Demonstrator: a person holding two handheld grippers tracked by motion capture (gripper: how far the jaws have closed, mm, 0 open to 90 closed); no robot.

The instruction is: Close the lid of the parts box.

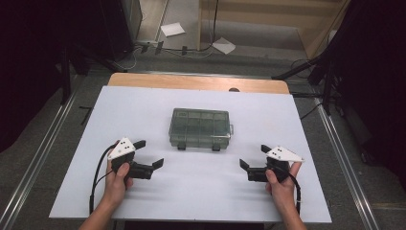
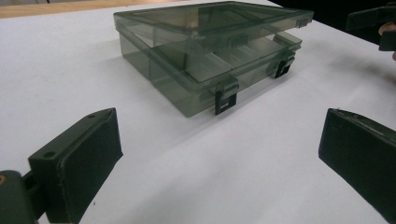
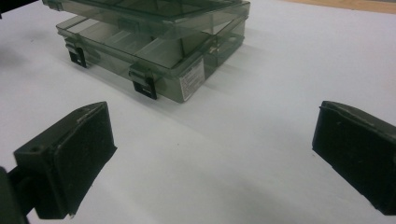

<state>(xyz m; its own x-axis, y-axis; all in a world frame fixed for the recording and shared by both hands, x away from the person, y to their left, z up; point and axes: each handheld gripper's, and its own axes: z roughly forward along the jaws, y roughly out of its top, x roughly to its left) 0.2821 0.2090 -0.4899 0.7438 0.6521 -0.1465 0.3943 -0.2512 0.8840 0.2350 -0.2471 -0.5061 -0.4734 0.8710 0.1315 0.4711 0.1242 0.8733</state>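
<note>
A smoky translucent compartment box [image 1: 200,125] sits in the middle of the white tabletop [image 1: 139,110]. Its lid rests slightly ajar over the base [image 2: 205,51] [image 3: 154,32], and two black latches [image 2: 225,100] [image 3: 144,88] hang down on the near side. My left gripper [image 1: 149,153] [image 2: 219,154] is held in a hand at the box's front left, open, nothing between the jaws. My right gripper [image 1: 254,156] [image 3: 212,149] is held at the front right, also open and holding nothing. Both point toward the box, a short way off it.
A wooden strip [image 1: 191,82] runs along the table's far edge. Beyond it, on the floor, lie sheets of paper [image 1: 172,28] and cables. Metal rails [image 1: 43,148] flank the table. A white label [image 3: 191,80] is stuck on the box's end wall.
</note>
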